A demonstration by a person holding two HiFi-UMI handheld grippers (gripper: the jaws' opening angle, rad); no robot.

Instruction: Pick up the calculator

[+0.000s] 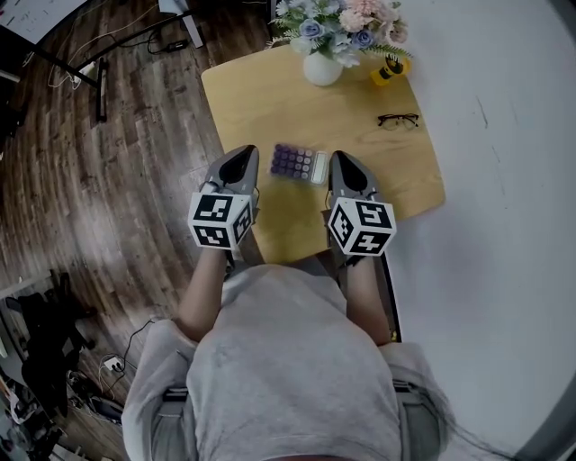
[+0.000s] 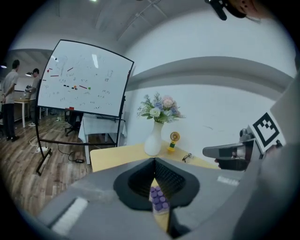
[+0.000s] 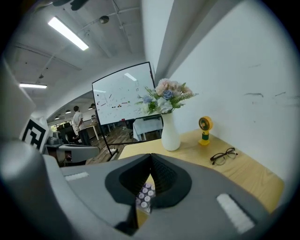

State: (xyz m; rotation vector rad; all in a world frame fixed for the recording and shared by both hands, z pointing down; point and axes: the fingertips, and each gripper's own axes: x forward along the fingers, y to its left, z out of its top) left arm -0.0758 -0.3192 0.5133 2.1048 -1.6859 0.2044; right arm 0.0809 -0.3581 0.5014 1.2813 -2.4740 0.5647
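Sitting flat on the smooth yellow wood table (image 1: 360, 158), the calculator (image 1: 297, 163) was near the person's edge, right between the two tongs. The left gripper (image 1: 243, 154) was just beside its left end and the right gripper (image 1: 340, 158) just beside its right end; I could not tell if they touched it. Both pairs of jaws were pressed together with nothing in them, so nothing was picked up yet. I think one was put on each side so the calculator could be caught by its ends, but the jaws would have to come apart first. The calculator was a thin flat box with rows of round purple buttons and a pale strip at one end. The jaws were grey and pointed, with dark ribbed pads (image 2: 167, 176) inside. Further back stood a round white vase (image 1: 321, 67) of flowers (image 1: 337, 22), a little yellow fan (image 1: 391, 68) and thin black glasses (image 1: 398, 120), well out of the way
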